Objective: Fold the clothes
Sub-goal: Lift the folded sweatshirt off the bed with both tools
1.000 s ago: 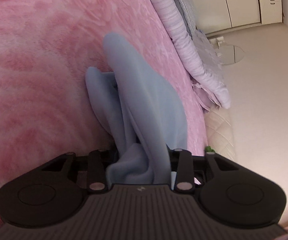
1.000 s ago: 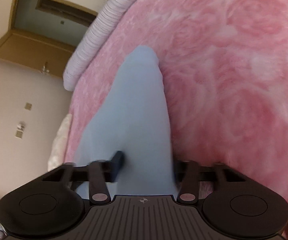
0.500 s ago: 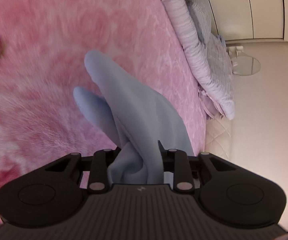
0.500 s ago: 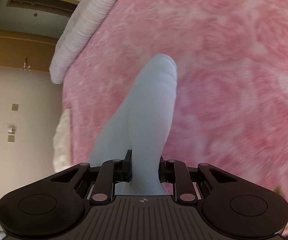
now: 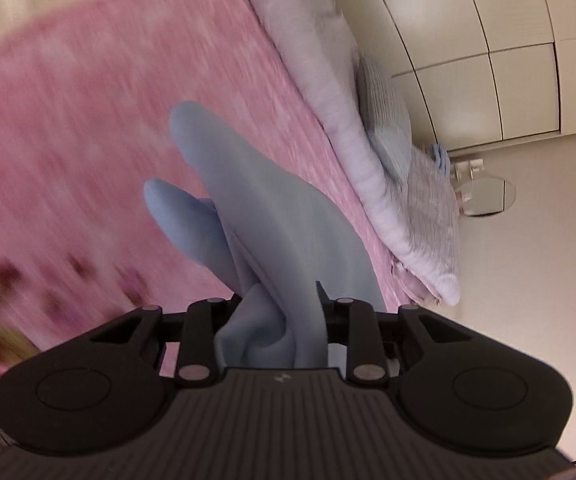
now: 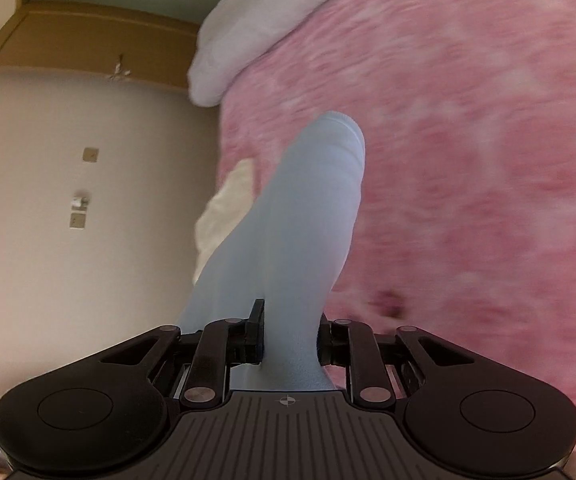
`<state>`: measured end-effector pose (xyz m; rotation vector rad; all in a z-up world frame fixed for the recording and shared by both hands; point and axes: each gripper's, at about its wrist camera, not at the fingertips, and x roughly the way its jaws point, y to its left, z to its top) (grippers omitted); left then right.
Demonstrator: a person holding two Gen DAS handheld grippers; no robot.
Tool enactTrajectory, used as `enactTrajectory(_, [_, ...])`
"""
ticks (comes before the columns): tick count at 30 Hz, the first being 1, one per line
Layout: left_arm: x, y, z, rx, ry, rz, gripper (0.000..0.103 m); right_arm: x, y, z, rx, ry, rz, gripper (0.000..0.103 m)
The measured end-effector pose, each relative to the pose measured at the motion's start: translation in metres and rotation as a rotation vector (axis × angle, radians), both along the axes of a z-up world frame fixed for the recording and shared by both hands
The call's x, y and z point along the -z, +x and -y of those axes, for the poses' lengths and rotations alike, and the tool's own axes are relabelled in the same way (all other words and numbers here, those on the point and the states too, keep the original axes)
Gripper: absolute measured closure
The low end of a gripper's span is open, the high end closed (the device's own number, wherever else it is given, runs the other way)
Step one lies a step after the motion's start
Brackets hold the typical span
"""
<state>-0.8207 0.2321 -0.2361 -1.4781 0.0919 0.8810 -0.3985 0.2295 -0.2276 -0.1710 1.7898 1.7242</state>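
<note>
**Garment lifted between both grippers, fold unsettled**

The left gripper (image 5: 279, 312) is closed on a bunched part of the blue garment (image 5: 275, 220); the right gripper (image 6: 290, 336) is clamped on another part of the same garment (image 6: 300, 216). The cloth hangs clear above the pink blanket (image 5: 87, 120), towards the bed's edge by the rolled quilt (image 5: 368, 168). No finished fold shows: held so, it could be going down to be spread or being brought over for a fold. No container is in view.
</note>
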Motion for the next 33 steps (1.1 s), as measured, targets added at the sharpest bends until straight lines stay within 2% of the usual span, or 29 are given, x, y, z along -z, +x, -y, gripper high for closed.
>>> enactTrajectory(6, [-0.006,-0.148,-0.070,0.091,0.031,-0.039,0.079,0.000,-0.155,-0.025,0.075,0.040,-0.029,0.083])
enactTrajectory(9, [-0.006,-0.209,-0.110,0.133,0.039,-0.075,0.079,0.005,-0.230,-0.042,0.118,0.056,-0.033,0.083])
enactTrajectory(12, [0.000,-0.259,-0.141,0.149,0.052,-0.106,0.079,0.014,-0.290,-0.060,0.149,0.060,-0.048,0.083])
enactTrajectory(14, [0.010,-0.275,-0.157,0.151,0.071,-0.116,0.079,0.022,-0.321,-0.080,0.164,0.053,-0.060,0.083])
enactTrajectory(19, [0.037,-0.304,-0.192,0.153,0.127,-0.131,0.079,0.051,-0.370,-0.134,0.158,0.065,-0.049,0.083])
enactTrajectory(28, [0.085,-0.355,-0.255,0.157,0.228,-0.159,0.078,0.088,-0.418,-0.186,0.161,0.236,-0.023,0.083])
enactTrajectory(30, [0.105,-0.358,-0.261,0.165,0.226,-0.187,0.078,0.105,-0.426,-0.191,0.166,0.225,0.004,0.083])
enactTrajectory(33, [0.142,-0.359,-0.268,0.171,0.169,-0.215,0.077,0.139,-0.439,-0.197,0.183,0.137,0.082,0.082])
